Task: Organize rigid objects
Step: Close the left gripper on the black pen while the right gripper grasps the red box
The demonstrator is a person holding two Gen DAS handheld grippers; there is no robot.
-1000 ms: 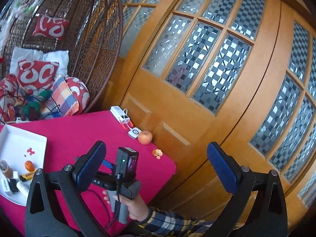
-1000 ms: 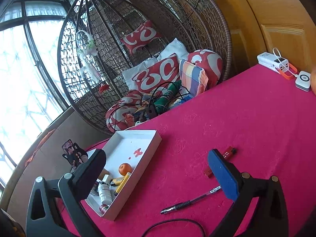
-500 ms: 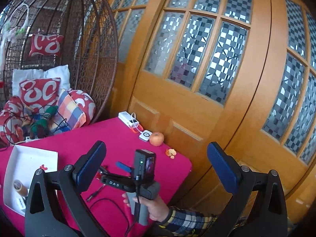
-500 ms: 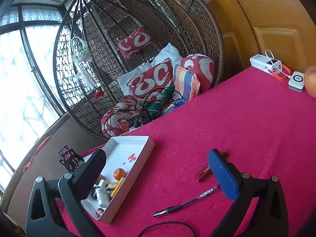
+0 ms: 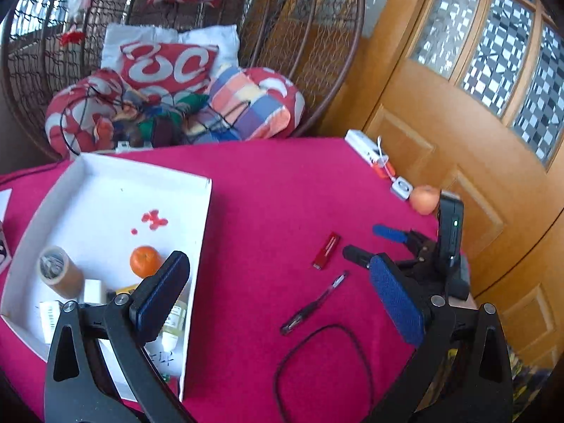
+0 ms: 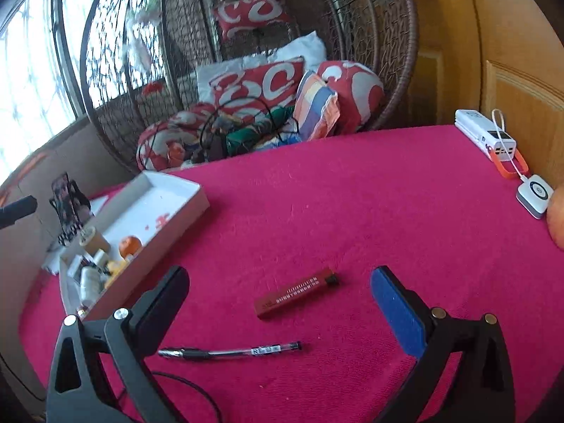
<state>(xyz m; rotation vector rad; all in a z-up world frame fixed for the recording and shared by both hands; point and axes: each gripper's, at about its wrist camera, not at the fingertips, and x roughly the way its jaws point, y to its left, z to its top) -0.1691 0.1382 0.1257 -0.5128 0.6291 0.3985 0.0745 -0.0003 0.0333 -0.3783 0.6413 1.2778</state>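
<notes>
A dark red lipstick tube [image 6: 296, 298] [image 5: 326, 256] lies on the pink tablecloth, between and just beyond the fingers of my open right gripper [image 6: 280, 308]. A clear black pen [image 6: 231, 351] [image 5: 314, 303] lies nearer, below the tube. The white tray [image 5: 202, 232] [image 6: 183, 211] at the left holds an orange [image 5: 145, 261], a tape roll [image 5: 56, 270] and several small bottles. My left gripper [image 5: 278, 296] is open and empty above the tray's near right corner. The right gripper [image 5: 373, 246] shows at the right of the left wrist view.
A white power bank [image 6: 486, 139], a small white square device [image 6: 534, 195] and a peach-coloured fruit [image 5: 424, 199] sit along the table's far right edge by the wooden door. A black cable loop [image 5: 322, 366] lies near. A wicker hanging chair [image 6: 282, 53] with cushions stands behind.
The left gripper has swung down and left from the door to face the tray and table. The right gripper has come lower and closer to the lipstick tube and pen.
</notes>
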